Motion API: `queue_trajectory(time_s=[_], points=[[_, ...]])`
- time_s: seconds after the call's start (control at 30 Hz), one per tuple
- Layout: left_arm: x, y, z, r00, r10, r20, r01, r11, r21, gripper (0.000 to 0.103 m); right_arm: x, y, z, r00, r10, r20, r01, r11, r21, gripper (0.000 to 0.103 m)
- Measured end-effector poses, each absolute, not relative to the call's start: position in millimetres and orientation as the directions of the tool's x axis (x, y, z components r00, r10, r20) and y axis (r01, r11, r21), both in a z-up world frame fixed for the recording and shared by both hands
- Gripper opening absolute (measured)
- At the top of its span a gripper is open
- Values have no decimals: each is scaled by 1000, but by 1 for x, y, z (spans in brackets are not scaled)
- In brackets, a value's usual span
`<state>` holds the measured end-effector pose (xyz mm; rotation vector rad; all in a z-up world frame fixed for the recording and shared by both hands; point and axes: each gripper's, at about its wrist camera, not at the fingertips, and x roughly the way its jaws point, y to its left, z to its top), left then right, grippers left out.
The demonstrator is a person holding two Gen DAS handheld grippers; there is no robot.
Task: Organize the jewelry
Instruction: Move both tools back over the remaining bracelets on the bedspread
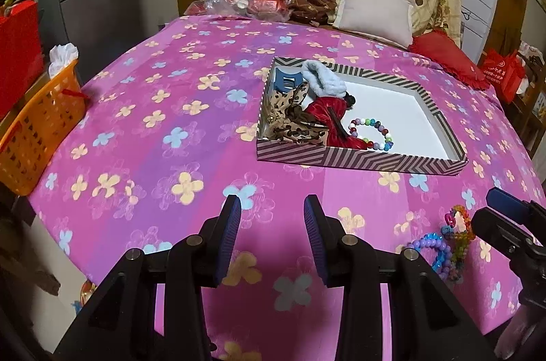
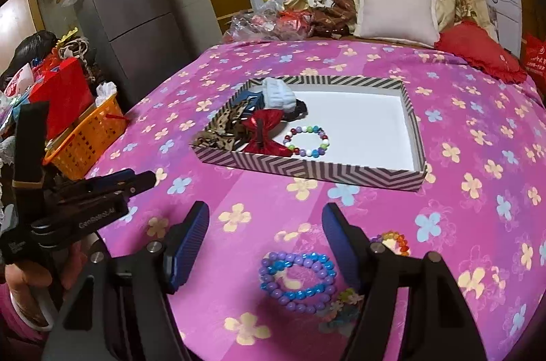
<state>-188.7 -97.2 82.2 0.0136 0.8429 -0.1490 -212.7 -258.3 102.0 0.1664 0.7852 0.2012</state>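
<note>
Both grippers hang above the pink flowered bedspread [image 1: 153, 108] with nothing between their blue ribbed pads. Seen from its own camera, the left gripper [image 1: 273, 214] has its jaws spread wide over bare cloth; the right gripper [image 2: 266, 221] is likewise wide apart, poised just above a purple-and-blue bead bracelet [image 2: 297, 279] lying on the spread, with a rainbow bead bracelet [image 2: 392, 240] partly hidden behind its right finger and a paler flower-bead piece [image 2: 341, 306] just beside the purple one. Farther back sits the chevron-striped tray [image 2: 307, 168]; its left end holds a leopard-print bow [image 2: 221, 129], a red sequin bow [image 2: 264, 132], a pale blue fluffy scrunchie [image 2: 278, 95] and a dark blue clip [image 1: 286, 81], while a multicoloured bead bracelet [image 2: 307, 141] lies on the white floor next to the red bow. An orange basket [image 2: 85, 139] stands at the bed's left edge. White lettering on the left gripper's body in the right view is too blurred to read surely, as is the print on a red bag [image 1: 505, 77].
</note>
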Motion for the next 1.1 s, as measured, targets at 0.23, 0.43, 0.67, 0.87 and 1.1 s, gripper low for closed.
queue_trajectory(time_s=[0.23,0.43,0.67,0.87,1.1], points=[[-195,-98,83,665,-114,-738,130,991,-36,40,-221,-256,108,707,218,-673,-116,974,194,72],[-200,-102,79,652,-108,-750,136,990,-25,40,-225,-257,109,708,217,-672,-117,974,192,72],[-202,-108,77,650,-102,-753,141,990,-12,40,-227,-258,106,707,208,-676,-114,977,181,72],[-201,-112,76,647,-102,-756,146,989,-8,40,-230,-263,105,709,205,-675,-107,977,184,72],[-202,-118,73,640,-98,-762,153,988,0,40,-231,-271,100,699,200,-686,-96,978,187,72]])
